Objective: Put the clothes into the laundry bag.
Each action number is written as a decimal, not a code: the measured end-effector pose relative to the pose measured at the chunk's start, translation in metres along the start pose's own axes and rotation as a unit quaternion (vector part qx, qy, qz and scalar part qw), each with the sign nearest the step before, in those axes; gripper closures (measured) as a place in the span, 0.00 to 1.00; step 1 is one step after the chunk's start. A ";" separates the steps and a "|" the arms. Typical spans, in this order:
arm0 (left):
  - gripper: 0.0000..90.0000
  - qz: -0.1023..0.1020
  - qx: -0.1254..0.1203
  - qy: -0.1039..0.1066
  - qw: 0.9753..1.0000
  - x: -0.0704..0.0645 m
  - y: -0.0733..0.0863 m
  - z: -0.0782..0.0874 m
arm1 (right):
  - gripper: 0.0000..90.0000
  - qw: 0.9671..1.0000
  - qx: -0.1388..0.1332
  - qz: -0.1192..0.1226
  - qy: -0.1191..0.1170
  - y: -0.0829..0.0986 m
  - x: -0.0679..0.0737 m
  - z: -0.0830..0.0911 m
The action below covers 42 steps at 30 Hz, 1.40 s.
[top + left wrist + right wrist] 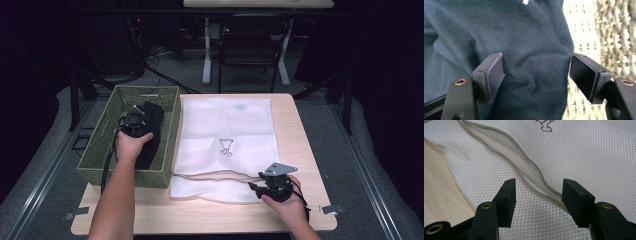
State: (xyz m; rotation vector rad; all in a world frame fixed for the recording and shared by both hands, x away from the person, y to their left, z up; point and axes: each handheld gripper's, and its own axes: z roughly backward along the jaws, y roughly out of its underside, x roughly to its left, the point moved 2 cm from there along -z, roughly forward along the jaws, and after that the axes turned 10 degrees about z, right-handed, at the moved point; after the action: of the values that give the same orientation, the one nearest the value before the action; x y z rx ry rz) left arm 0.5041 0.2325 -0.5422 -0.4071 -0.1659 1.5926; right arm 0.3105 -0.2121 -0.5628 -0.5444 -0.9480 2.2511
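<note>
A dark garment (152,131) lies inside a green woven basket (170,97) at the table's left. My left gripper (134,121) reaches down into the basket, open, with a bunched fold of the dark garment (529,57) between its jaws. A white mesh laundry bag (227,127) with a small printed mark lies flat at the table's middle. My right gripper (262,187) stands open at the bag's near edge. In the right gripper view the mesh bag (584,152) and its open beige-edged zipper mouth (529,170) run between the open jaws of the right gripper (537,200).
The wooden table (305,130) has bare strips at its right side and front edge. Beyond it stand a dark chair (247,47) and white table legs (207,50) on a grey floor. The basket wall (614,32) rises close at the left gripper's right.
</note>
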 end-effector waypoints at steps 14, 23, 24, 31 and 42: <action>0.25 -0.001 0.020 -0.018 1.000 -0.005 -0.001 -0.013 | 0.49 1.000 0.001 -0.001 -0.001 0.000 0.000 -0.001; 0.22 0.000 0.035 -0.026 0.999 -0.004 0.001 -0.019 | 0.48 1.000 0.003 0.000 -0.001 0.000 0.000 -0.001; 0.22 0.000 0.035 -0.026 0.999 -0.004 0.001 -0.019 | 0.48 1.000 0.003 0.001 -0.001 0.001 0.000 -0.002; 0.22 0.004 0.041 -0.025 0.999 -0.003 0.001 -0.021 | 0.48 1.000 0.003 -0.001 0.000 0.001 -0.001 -0.001; 0.19 0.008 0.047 -0.025 0.999 -0.004 0.002 -0.025 | 0.47 1.000 0.003 -0.002 0.000 0.001 -0.001 -0.001</action>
State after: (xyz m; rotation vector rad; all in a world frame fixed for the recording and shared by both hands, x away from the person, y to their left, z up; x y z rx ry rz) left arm 0.5118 0.2250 -0.5656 -0.2956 -0.1251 1.6202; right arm 0.3115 -0.2123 -0.5640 -0.5384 -0.9424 2.2495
